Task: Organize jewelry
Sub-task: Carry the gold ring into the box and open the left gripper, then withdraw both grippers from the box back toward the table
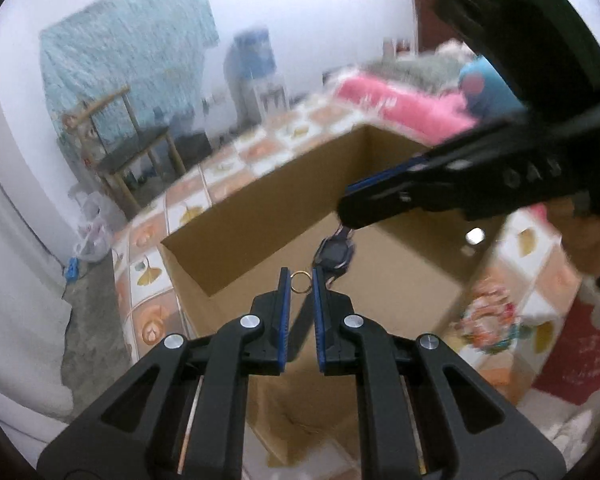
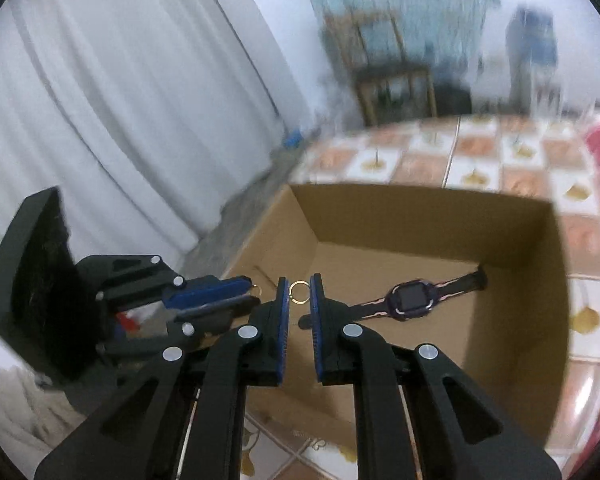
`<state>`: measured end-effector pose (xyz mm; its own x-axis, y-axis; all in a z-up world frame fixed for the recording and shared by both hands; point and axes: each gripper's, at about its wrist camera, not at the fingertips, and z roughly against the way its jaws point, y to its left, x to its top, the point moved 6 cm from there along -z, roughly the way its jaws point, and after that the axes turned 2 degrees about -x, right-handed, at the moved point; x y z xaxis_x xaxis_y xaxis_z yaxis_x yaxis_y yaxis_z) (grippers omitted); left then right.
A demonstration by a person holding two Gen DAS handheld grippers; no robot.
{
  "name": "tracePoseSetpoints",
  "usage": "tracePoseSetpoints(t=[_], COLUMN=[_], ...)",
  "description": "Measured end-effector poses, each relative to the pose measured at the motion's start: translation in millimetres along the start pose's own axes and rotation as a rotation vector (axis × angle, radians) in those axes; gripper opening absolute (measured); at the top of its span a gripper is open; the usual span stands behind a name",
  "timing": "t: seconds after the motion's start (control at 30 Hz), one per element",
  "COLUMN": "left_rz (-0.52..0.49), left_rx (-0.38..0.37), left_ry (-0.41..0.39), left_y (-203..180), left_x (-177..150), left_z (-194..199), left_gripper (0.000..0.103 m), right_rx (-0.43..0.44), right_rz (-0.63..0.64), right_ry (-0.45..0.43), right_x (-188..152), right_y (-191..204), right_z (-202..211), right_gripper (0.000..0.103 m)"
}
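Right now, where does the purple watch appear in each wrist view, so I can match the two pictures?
Left wrist view: the purple watch is near the centre, just below the right gripper in the picture, on the box floor.
Right wrist view: right of centre, lying flat on the box floor.
Shared landmark: the open cardboard box.

One open cardboard box (image 2: pixel 420 216), one purple watch (image 2: pixel 414 298) lying inside it, two small gold rings, one (image 1: pixel 300 281) at the left gripper's tips, the other (image 2: pixel 299 292) at the right's, two grippers, one wooden chair (image 1: pixel 136 152), one pink pillow (image 1: pixel 404 106)
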<state>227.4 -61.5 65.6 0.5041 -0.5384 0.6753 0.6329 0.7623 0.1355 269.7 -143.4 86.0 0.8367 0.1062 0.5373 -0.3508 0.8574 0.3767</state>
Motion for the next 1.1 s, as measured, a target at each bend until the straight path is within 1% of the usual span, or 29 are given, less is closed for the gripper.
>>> tracePoseSetpoints(t=[0.03,0.1,0.2,0.23,0.37,0.47,0.57,0.67,0.8,0.9,0.93,1.0,1.1], left_rz=[-0.013,-0.033,-0.065,-0.079,-0.133,-0.157,-0.155,-0.152,-0.132,-0.113,-0.101,-0.074,-0.040], left_rx=[0.011,0.029,0.031,0.031,0.043,0.059,0.062,0.072,0.087,0.093,0.096,0.097,0.100], left_ry=[0.048,0.116,0.182,0.216,0.318,0.371,0.408,0.420,0.424,0.404,0.393,0.364,0.310], left_y=[6.9,15.9,19.9,20.4,18.2,18.0,18.9,21.3,24.9,28.9,31.5,38.1,42.7], left_x=[2.7,4.5,4.8,3.9,-3.9,-8.5,-12.6,-12.7,-11.6,-8.4,-7.5,-5.0,0.9], left_z=[-15.6,-35.6,-53.5,-61.7,-83.4,-95.0,-99.7,-100.4,-98.6,-94.2,-91.3,-83.1,-68.2], left_gripper=[0.010,0.010,0.010,0.010,0.010,0.010,0.010,0.011,0.011,0.011,0.011,0.011,0.012], right_rx=[-0.004,-0.010,-0.035,-0.043,-0.063,-0.083,-0.097,-0.126,-0.115,-0.099,-0.099,-0.094,-0.081], right_rz=[-0.010,-0.059,-0.112,-0.119,-0.130,-0.128,-0.130,-0.119,-0.128,-0.134,-0.135,-0.133,-0.134], right_ry=[0.039,0.145,0.255,0.279,0.326,0.350,0.365,0.364,0.357,0.331,0.320,0.291,0.247], right_x=[2.8,11.8,15.3,15.6,17.9,20.7,19.6,23.8,23.9,25.1,26.7,30.8,36.2], right_y=[-3.2,-19.3,-38.3,-42.4,-49.8,-54.7,-57.8,-64.1,-65.9,-64.6,-64.7,-64.1,-62.9], right_z=[-11.4,-42.0,-79.0,-88.0,-110.7,-125.0,-134.6,-143.6,-143.9,-129.2,-125.6,-113.6,-93.1], right_gripper=[0.011,0.011,0.011,0.011,0.011,0.011,0.011,0.011,0.012,0.014,0.018,0.022,0.022])
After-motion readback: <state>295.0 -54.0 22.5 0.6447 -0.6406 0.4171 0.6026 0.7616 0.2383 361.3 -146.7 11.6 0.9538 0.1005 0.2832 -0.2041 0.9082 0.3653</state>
